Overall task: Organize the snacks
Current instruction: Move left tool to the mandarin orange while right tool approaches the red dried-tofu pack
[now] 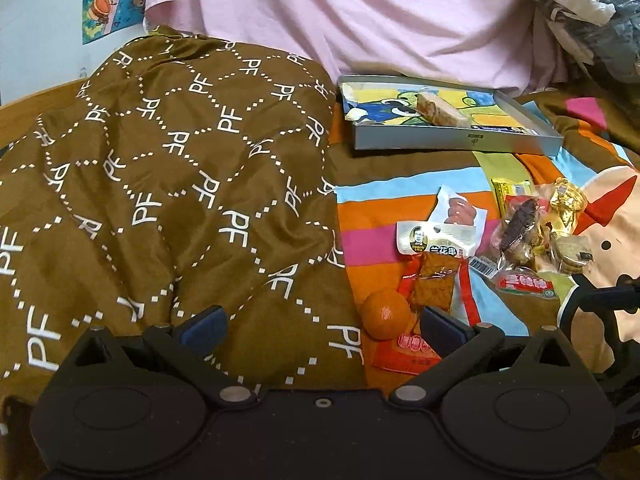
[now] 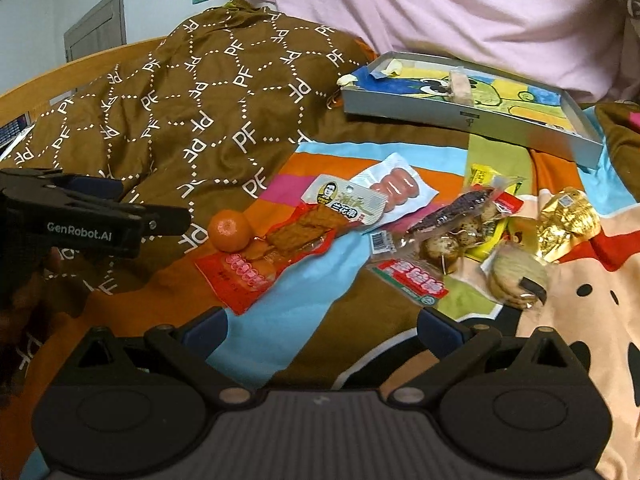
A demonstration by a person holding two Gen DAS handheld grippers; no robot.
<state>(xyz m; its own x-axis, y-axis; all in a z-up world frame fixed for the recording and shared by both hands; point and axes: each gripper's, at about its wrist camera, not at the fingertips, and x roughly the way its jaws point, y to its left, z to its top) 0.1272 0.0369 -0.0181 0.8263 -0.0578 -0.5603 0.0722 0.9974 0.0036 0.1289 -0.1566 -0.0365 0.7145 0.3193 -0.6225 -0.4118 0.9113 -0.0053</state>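
Snacks lie loose on a striped bedsheet. A small orange sits beside a dried tofu packet and a red packet. Behind them is a sausage pack. To the right lie an egg pack, a round cake and a gold-wrapped sweet. A grey shallow box at the back holds one wrapped bar. My left gripper is open, its right finger by the orange. My right gripper is open above the sheet, holding nothing.
A brown quilt printed with "PF" is heaped on the left. Pink cloth hangs behind the box. A wooden bed rail runs at the far left, and a dark patterned bundle sits at the top right.
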